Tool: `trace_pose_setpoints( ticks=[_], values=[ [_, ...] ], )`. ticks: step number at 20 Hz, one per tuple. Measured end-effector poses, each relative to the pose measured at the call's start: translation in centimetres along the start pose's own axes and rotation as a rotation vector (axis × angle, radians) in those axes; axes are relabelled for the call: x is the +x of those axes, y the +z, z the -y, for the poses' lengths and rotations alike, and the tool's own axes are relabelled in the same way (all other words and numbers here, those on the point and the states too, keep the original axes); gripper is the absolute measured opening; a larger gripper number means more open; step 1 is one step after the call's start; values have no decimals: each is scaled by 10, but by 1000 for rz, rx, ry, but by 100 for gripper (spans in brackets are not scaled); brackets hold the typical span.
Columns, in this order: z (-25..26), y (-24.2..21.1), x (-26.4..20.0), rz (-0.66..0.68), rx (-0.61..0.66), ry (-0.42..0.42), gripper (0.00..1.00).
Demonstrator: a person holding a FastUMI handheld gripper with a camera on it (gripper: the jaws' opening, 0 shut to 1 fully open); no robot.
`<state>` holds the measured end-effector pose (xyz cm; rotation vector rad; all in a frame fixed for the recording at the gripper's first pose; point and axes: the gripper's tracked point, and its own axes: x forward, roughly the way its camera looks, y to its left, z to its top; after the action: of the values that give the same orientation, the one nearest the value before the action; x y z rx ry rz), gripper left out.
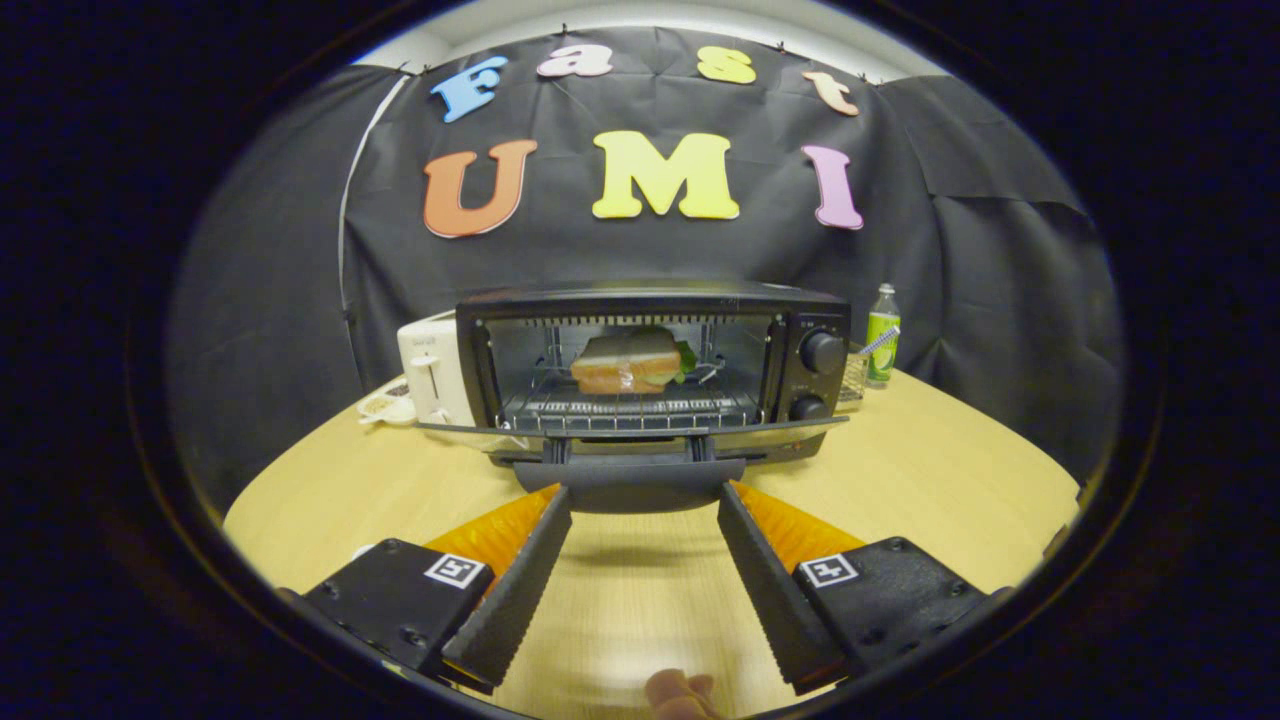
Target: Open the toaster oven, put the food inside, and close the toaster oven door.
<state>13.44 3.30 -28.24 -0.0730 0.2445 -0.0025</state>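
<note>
Hand-held gripper (645,505): fingers spread apart, clamped on nothing, low over the worktop (930,470). Door handle (630,488): straight ahead, at the fingertips, long axis crosswise to the fingers. Door (630,428): lay folded down. Toaster oven (650,365): beyond. Sandwich (627,362): on its rack.

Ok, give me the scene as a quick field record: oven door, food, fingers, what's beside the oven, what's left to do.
oven: toaster oven on the wooden table
door: down, open, its handle just ahead of the fingertips
food: sandwich on the rack inside
gripper: gripper open, fingers spread, holding nothing
left of oven: white toaster
right of oven: green bottle
near the fingers: a person's fingertips at the table's near edge
remaining: closing the door
</note>
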Motion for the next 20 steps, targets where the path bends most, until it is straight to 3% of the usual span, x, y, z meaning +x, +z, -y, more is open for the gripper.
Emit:
trace_pose_setpoints(
  ticks=[6,10,16,18,19,20],
  values=[
    [0,36,1,111,-49,-15,100],
    [2,38,-11,97,-37,-7,100],
    [21,48,-62,90,24,5,100],
    [35,66,-81,119,42,1,100],
    [67,114,-103,146,31,-22,100],
    [79,126,-116,180,12,-57,100]
  ],
)
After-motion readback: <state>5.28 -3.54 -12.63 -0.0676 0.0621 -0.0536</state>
